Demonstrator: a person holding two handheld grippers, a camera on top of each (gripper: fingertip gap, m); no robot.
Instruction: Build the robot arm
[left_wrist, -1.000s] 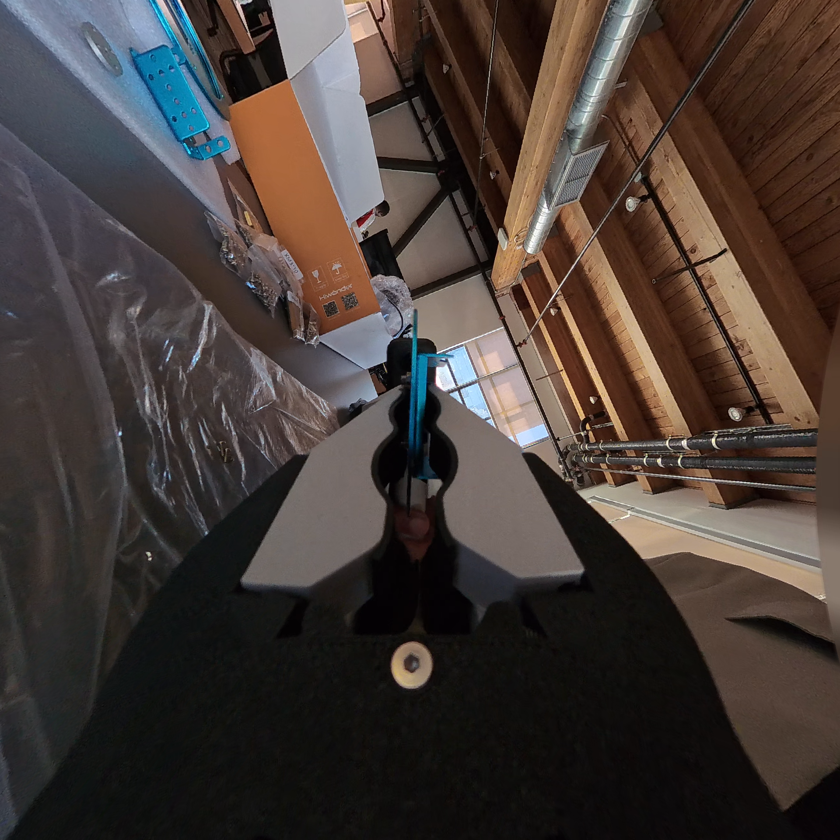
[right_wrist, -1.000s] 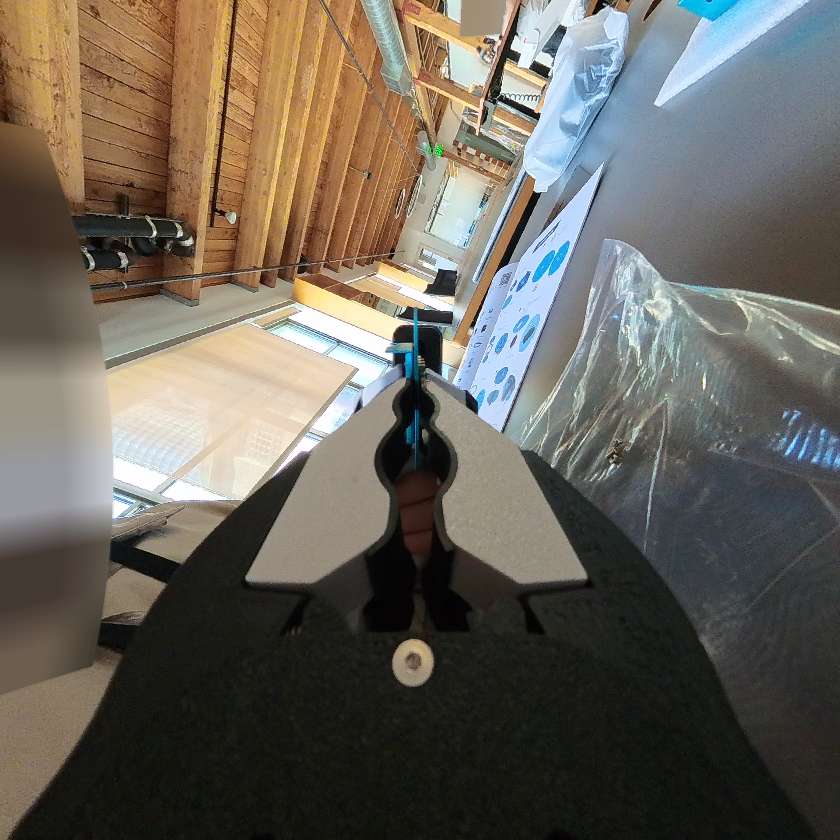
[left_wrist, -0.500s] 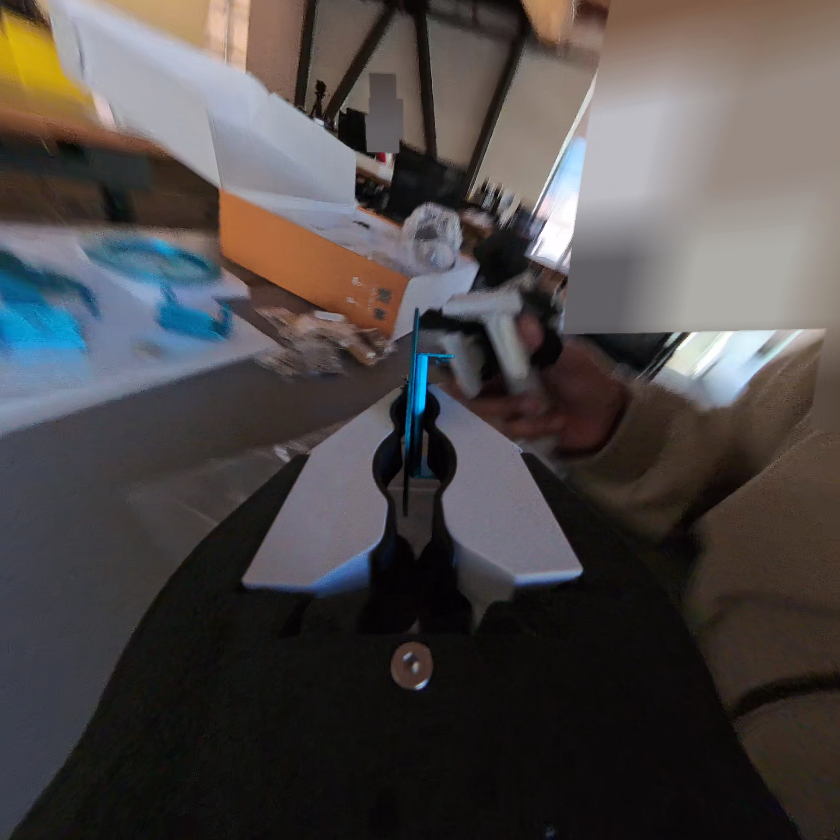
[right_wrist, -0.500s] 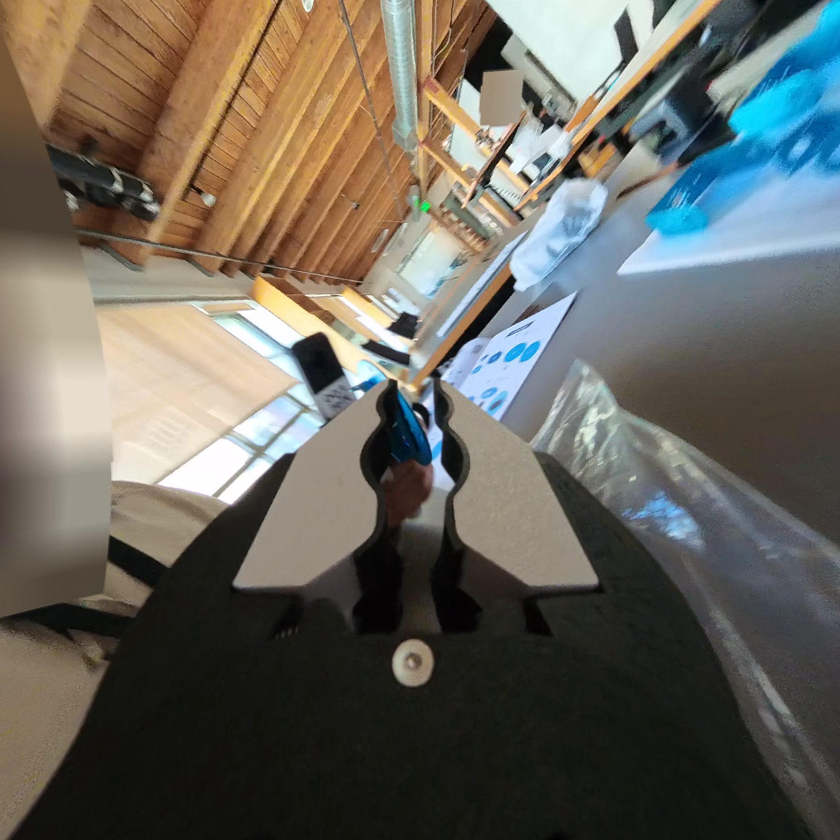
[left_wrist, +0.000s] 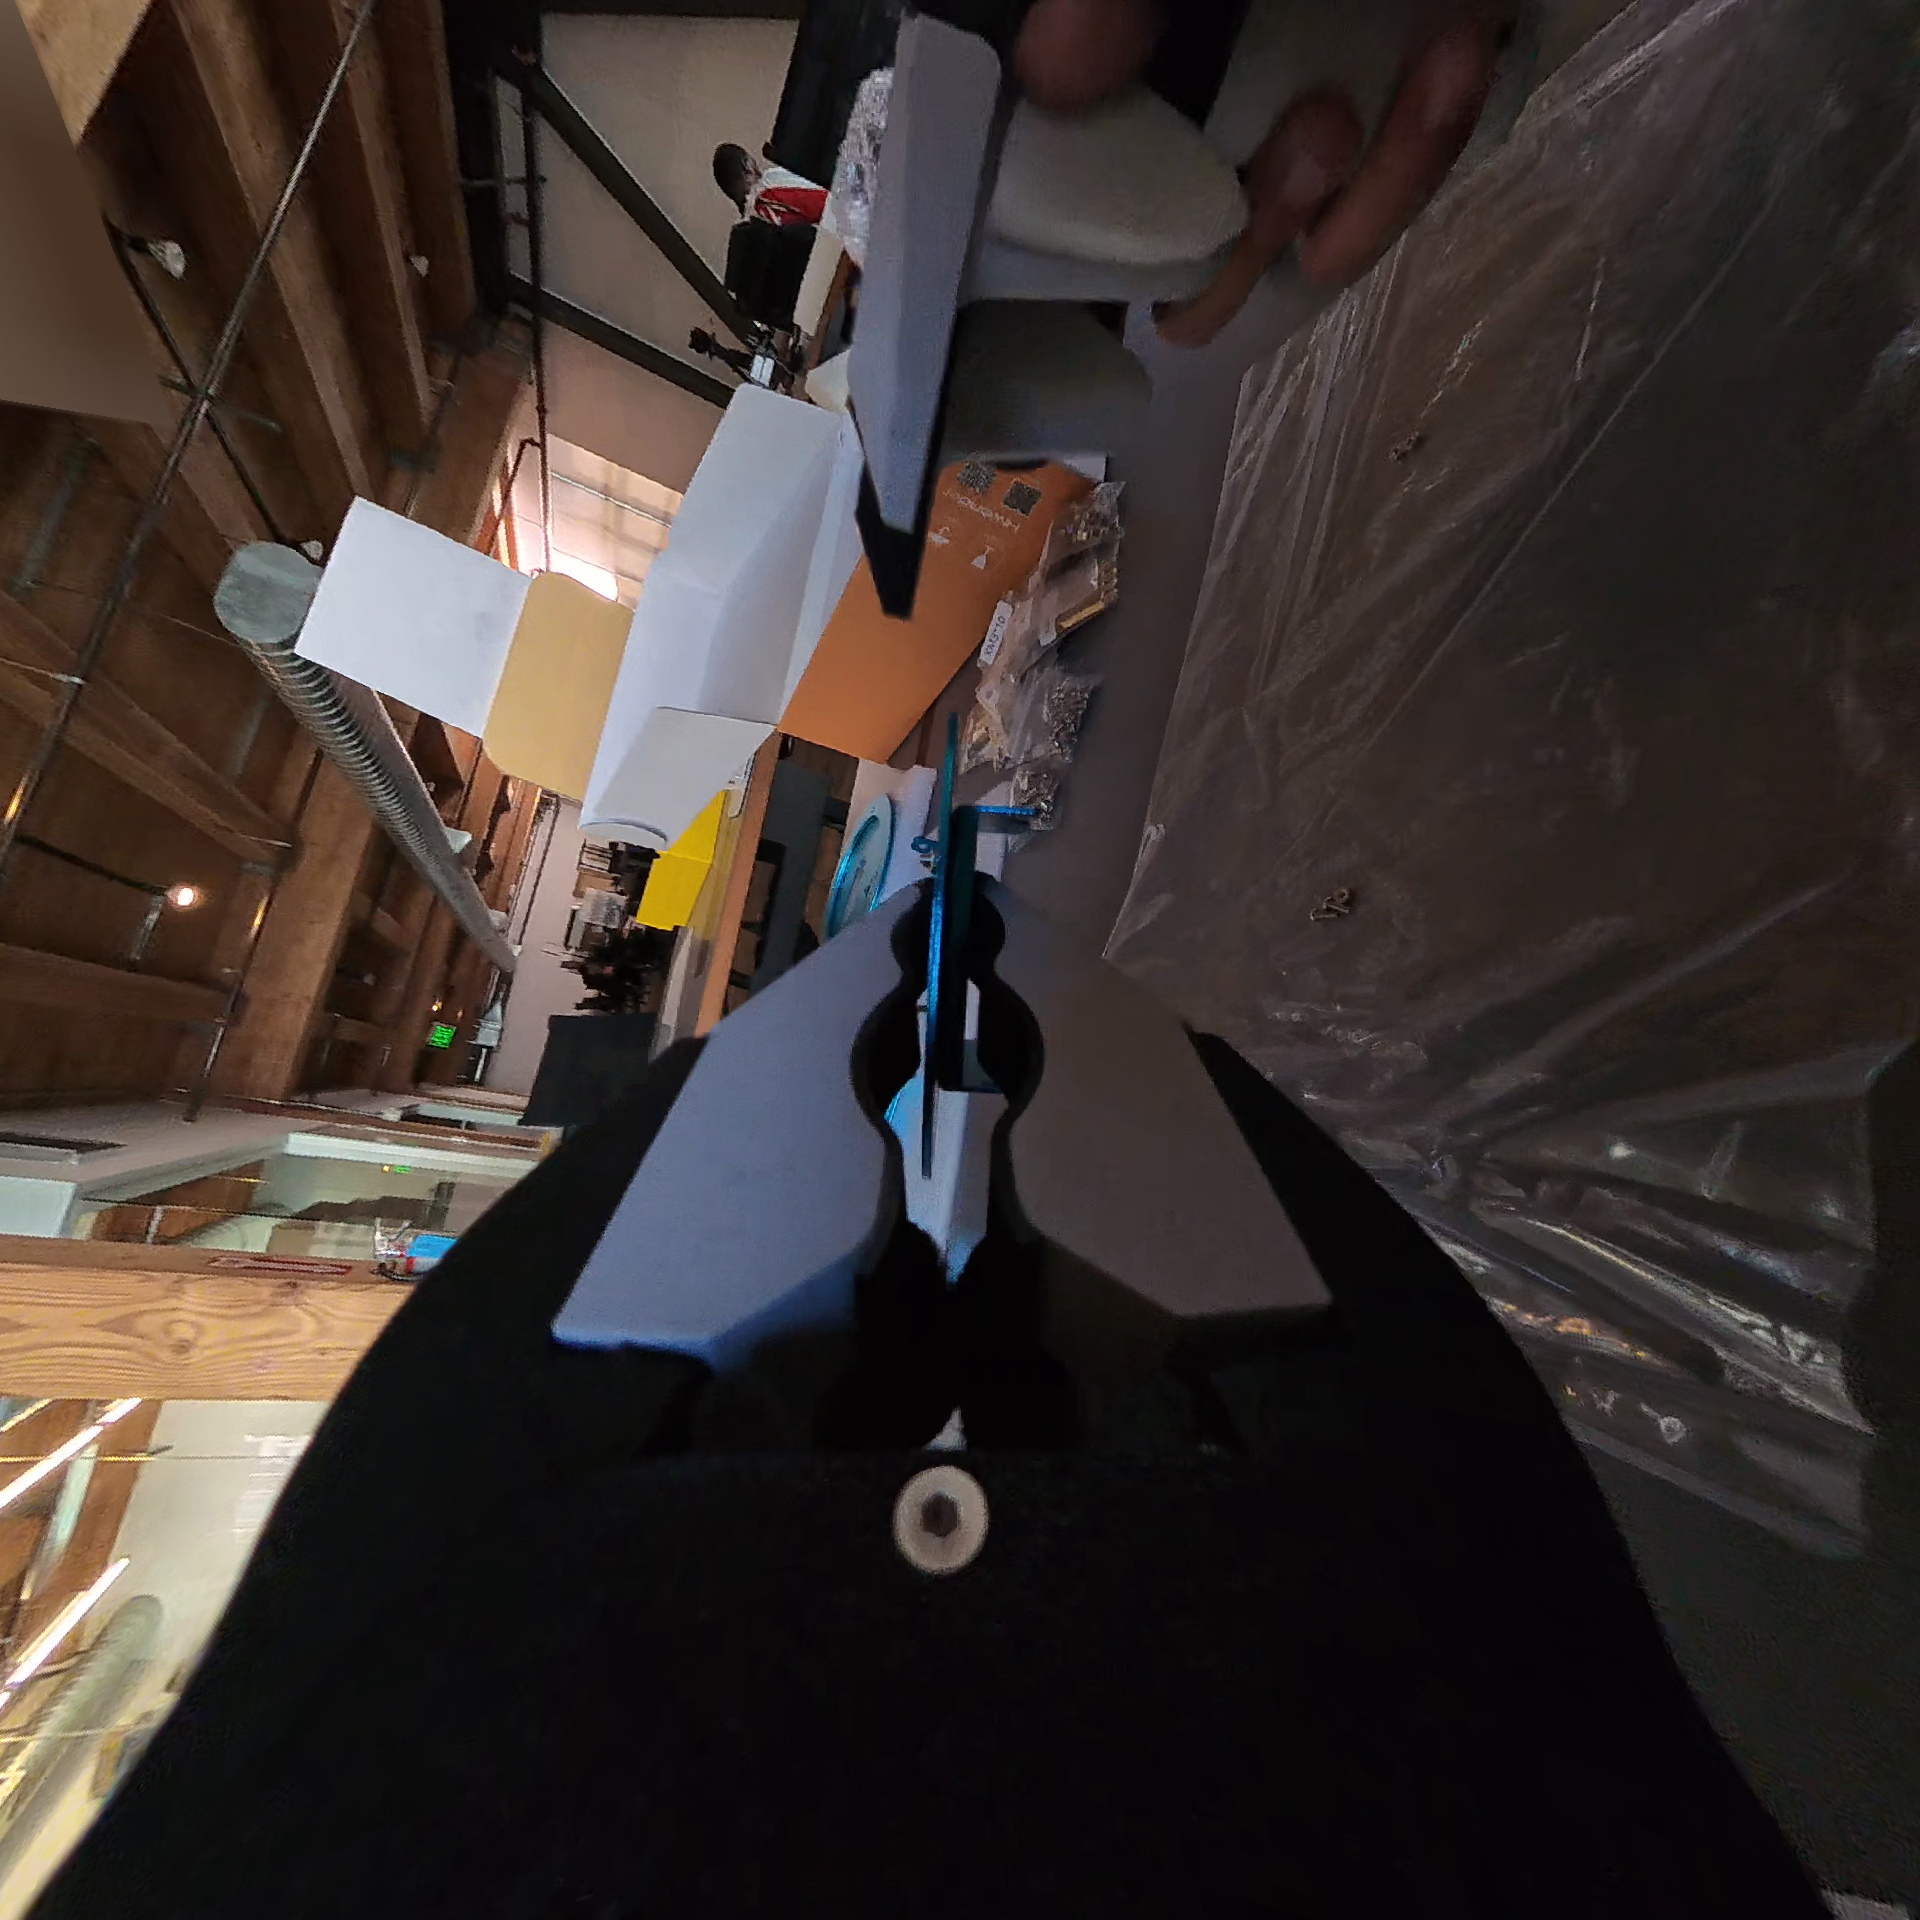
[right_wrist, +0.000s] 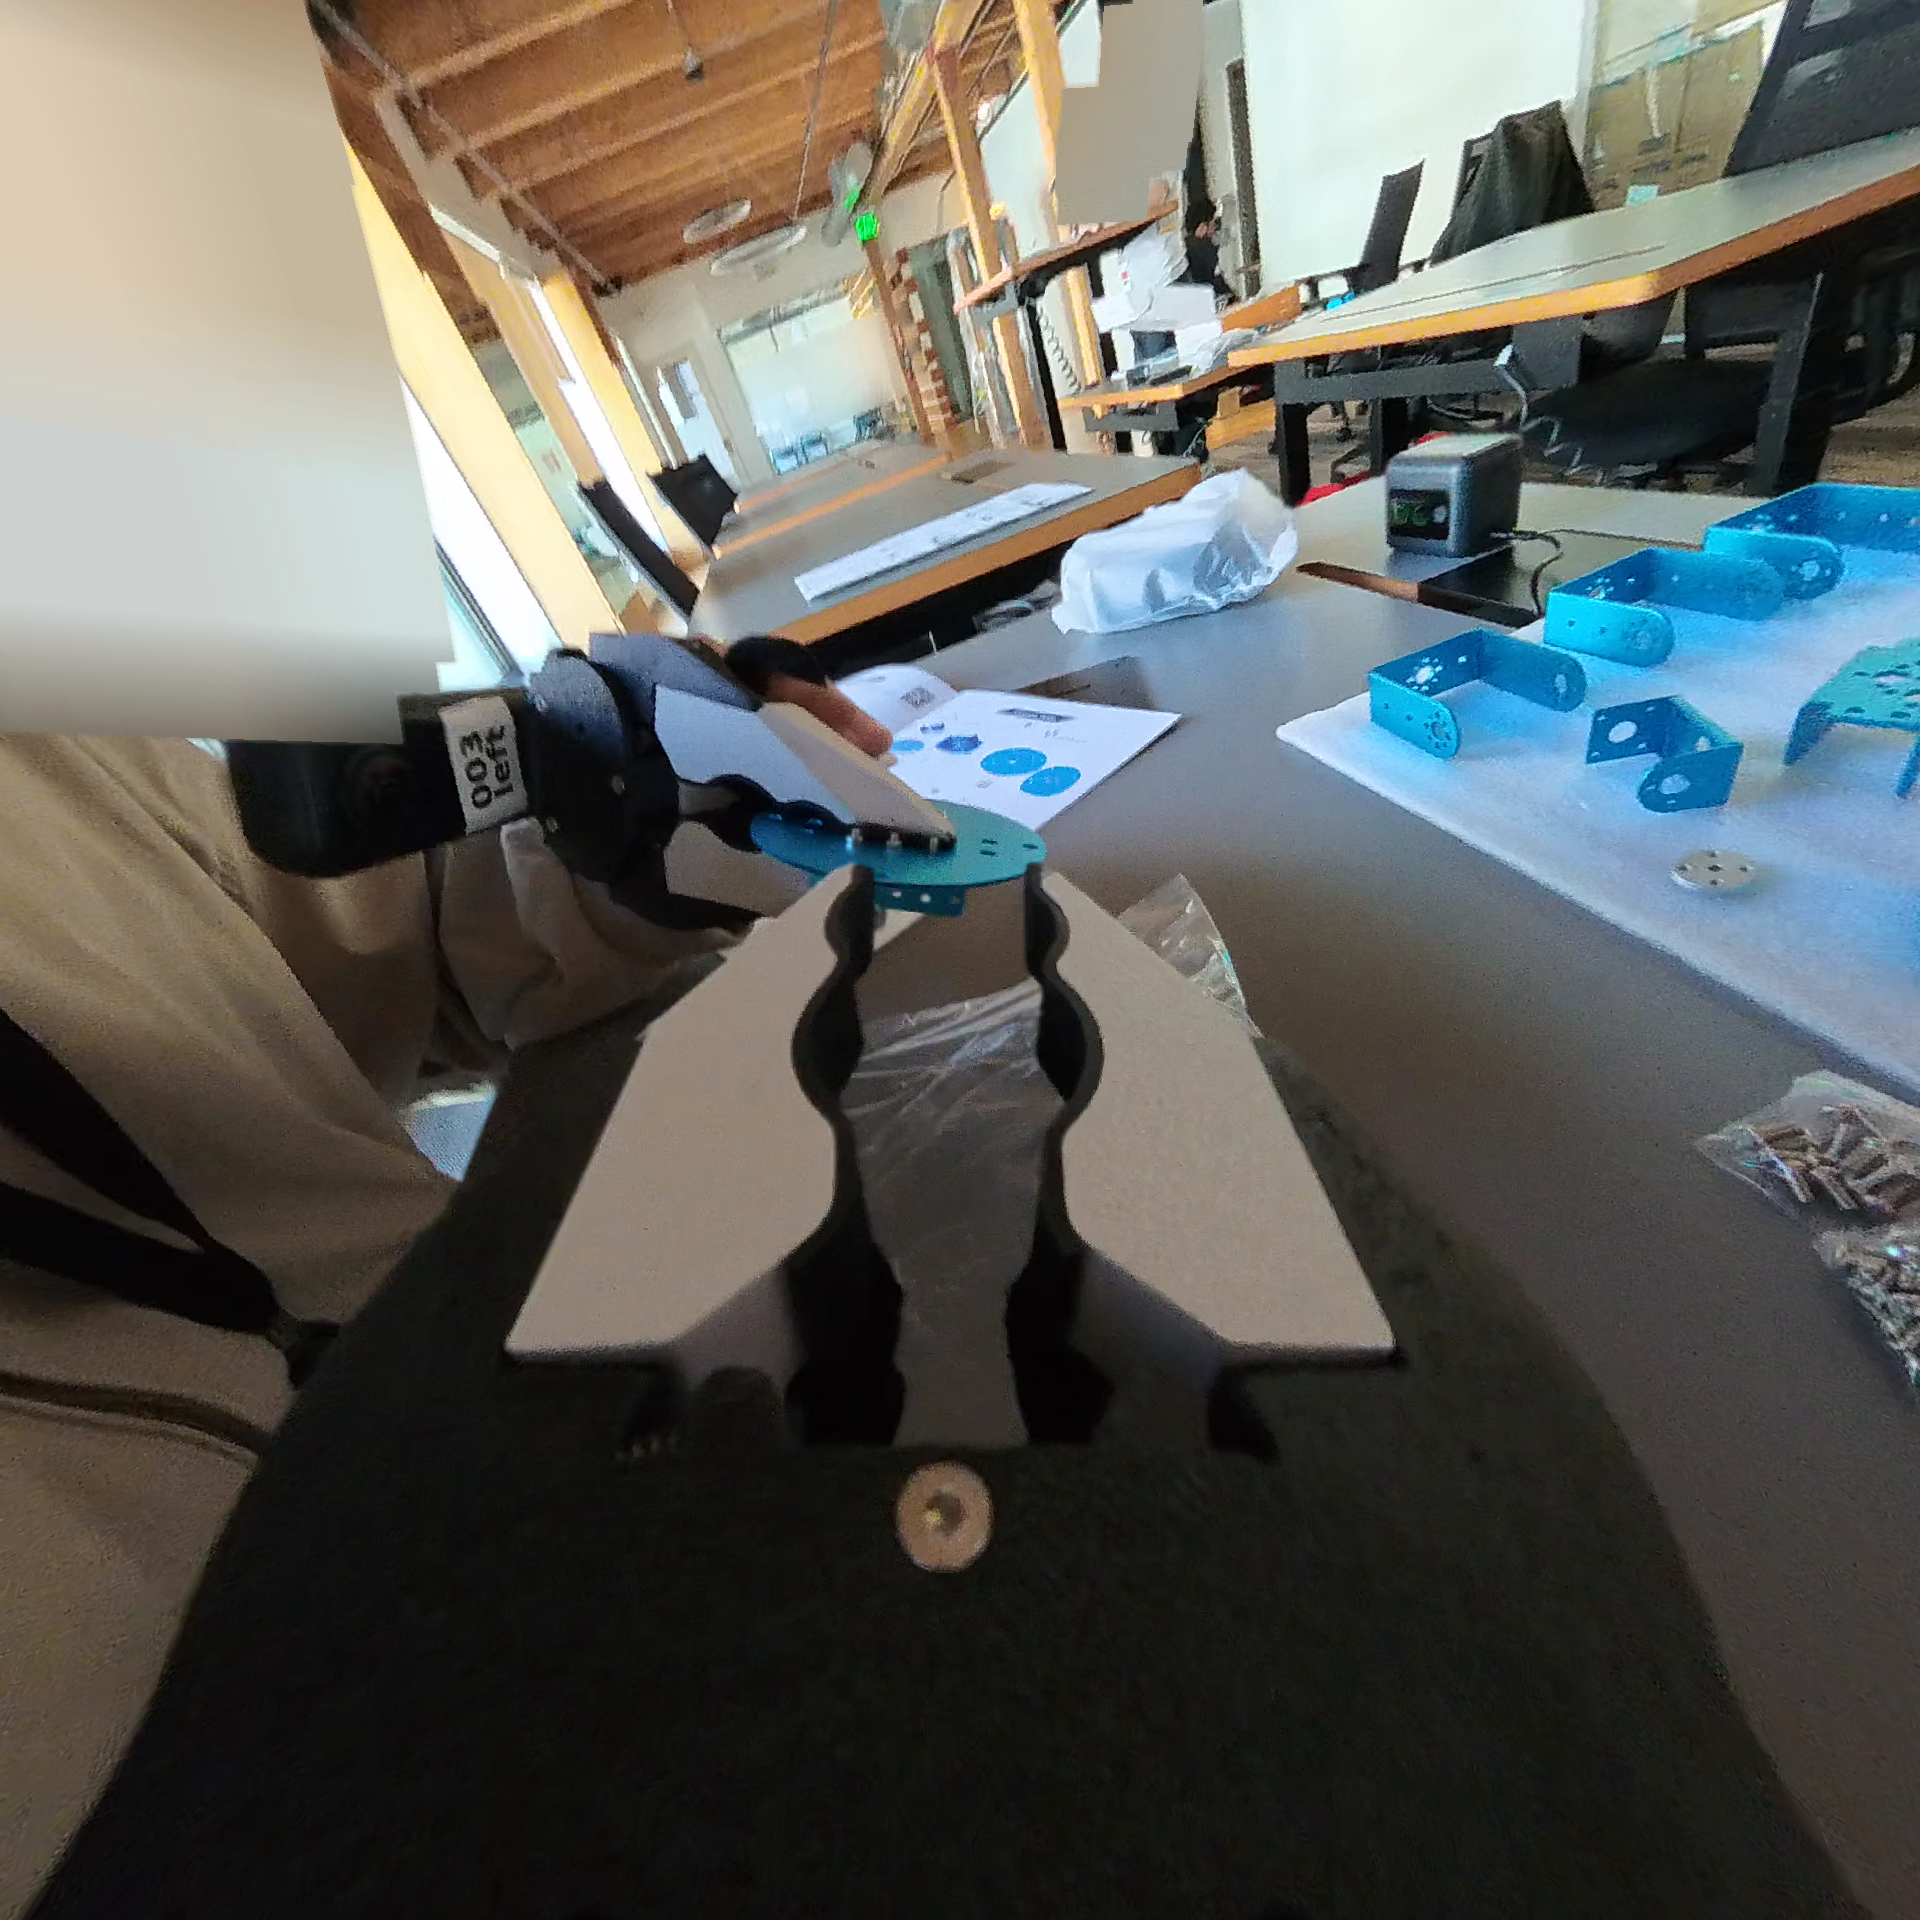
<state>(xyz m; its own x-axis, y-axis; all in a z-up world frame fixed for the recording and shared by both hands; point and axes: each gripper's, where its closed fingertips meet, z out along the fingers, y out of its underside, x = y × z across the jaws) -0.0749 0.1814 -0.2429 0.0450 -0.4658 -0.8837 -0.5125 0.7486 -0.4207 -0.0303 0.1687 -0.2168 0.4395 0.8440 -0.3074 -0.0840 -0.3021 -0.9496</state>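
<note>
Your left hand-held gripper (right_wrist: 914, 831) pinches the blue round plate (right_wrist: 914, 862) flat by its edge, above the grey counter (right_wrist: 1403, 935). Your right hand-held gripper (right_wrist: 940, 883), jaws apart and empty, sits just before the plate's near rim.

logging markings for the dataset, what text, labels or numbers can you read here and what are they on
I don't copy writing out; it stands on:
white sticker on the left gripper, shut on a blue plate: clear print
white sheet on the grey table: too small
orange box: small print, square codes
green ceiling sign: blurred
</note>
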